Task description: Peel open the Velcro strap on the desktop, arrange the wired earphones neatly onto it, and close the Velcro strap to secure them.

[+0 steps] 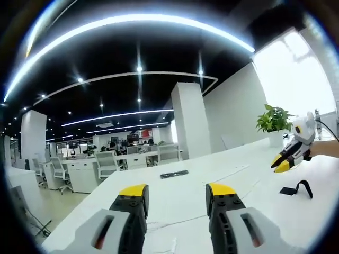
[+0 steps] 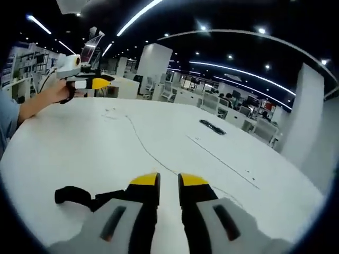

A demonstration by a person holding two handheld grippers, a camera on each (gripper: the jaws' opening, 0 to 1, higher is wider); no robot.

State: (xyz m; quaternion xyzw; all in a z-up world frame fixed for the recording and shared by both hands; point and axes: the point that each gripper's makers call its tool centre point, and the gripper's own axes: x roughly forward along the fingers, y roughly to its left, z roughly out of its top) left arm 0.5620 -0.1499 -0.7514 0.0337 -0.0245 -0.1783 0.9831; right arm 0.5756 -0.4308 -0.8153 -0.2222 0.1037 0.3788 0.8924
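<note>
Nothing done yet. Velcro strap (image 2: 74,196) lies flat on counter (image 2: 79,148) near its edge, not peeled. Left claw (image 1: 175,198) wide, w/ nothing in it. Right claw (image 2: 168,182) narrow, just beside strap. Earphones (image 2: 140,140) wire lies loose mid-counter.

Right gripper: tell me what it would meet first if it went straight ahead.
Probably nothing at once: the right gripper points along the bare white desktop. The thin earphone cable runs just left of its line, and the black Velcro strap lies further left. Depth is unclear.
</note>
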